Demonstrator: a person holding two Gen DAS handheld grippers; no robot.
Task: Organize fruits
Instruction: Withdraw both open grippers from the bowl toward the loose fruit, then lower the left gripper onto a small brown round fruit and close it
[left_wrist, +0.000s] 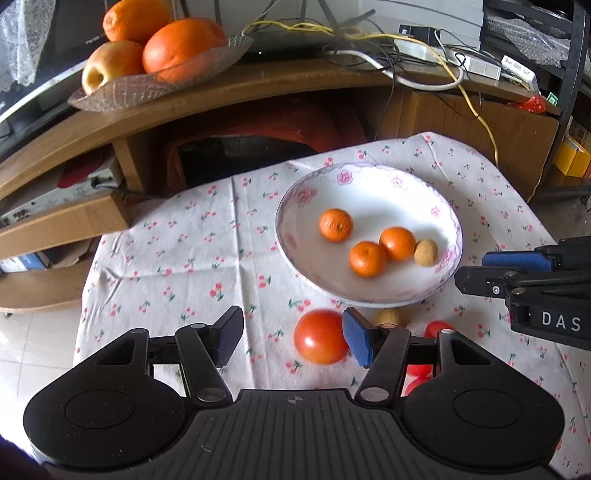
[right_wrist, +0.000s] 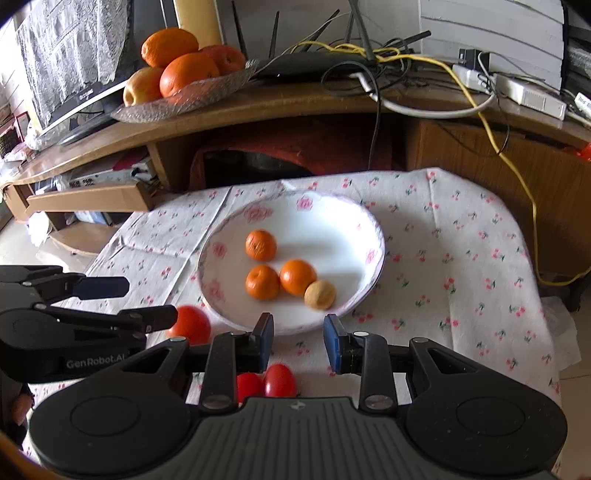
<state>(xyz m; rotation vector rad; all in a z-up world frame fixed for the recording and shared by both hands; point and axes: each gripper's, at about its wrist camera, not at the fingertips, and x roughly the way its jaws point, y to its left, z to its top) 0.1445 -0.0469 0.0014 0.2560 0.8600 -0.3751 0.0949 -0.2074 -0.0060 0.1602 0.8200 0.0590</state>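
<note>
Two hand-held grippers read "DAS" (left_wrist: 559, 320) and "GenRobot.AI" (right_wrist: 95, 363)

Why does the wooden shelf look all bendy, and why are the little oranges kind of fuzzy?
In both wrist views the fisheye lens curves the wooden shelf near the edges. In the left wrist view the small oranges and big tomato look slightly smeared, probably motion blur. In the right wrist view the plate shines bright white from strong light.
</note>
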